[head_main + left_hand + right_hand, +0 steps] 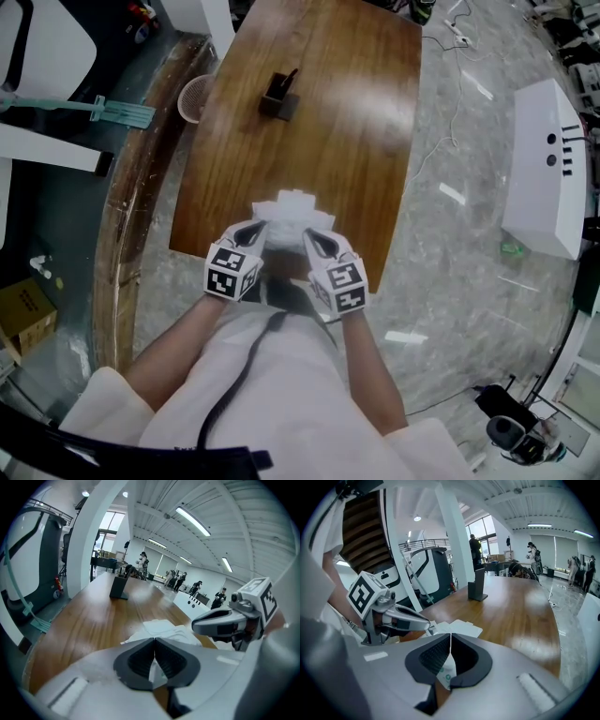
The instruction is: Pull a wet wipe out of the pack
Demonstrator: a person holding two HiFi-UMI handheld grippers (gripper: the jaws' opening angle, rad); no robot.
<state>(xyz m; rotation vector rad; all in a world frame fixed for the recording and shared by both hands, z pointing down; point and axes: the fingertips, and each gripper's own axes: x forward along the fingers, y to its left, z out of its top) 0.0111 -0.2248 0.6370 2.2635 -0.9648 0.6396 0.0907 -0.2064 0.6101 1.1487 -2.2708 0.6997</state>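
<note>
Both left tool [257, 228] and right tool [315, 238] pinch the wipe pack [292, 212], seemingly its edges.

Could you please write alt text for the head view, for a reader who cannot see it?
Seen from above, a person holds the left gripper and the right gripper with their tips on a white wipe pack at the near edge of a long wooden table. A dark holder stands farther along it.
</note>
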